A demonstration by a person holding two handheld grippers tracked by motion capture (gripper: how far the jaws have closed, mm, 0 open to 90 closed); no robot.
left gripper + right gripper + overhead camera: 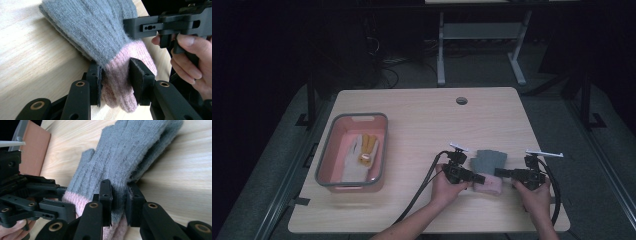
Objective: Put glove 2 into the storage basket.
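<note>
Near edge of the table (377, 220), right half: the grey glove with a pink cuff (488, 172) lies flat on the wood, cuff toward the person, finger end pointing toward the far edge. Its long axis runs near to far, slightly slanted.

Left gripper (473, 176): comes in from the glove's left side; in the left gripper view the jaws are clenched on the pink cuff (117, 82), knit pinched between the pads.

Right gripper (501, 172): comes in from the glove's right side; in the right gripper view the jaws are clamped on the glove's edge just above the cuff line (119, 195), fabric bunched between them.

Finding: both grips sit at the near, cuff end, on opposite sides of the axis; the whole grey length extends away from the jaws, unsupported. Any lift will probably let that end hang.

Farther off, toward the left edge: a pink bin (326, 160) holding other gloves (359, 155), well apart from the hands.
</note>
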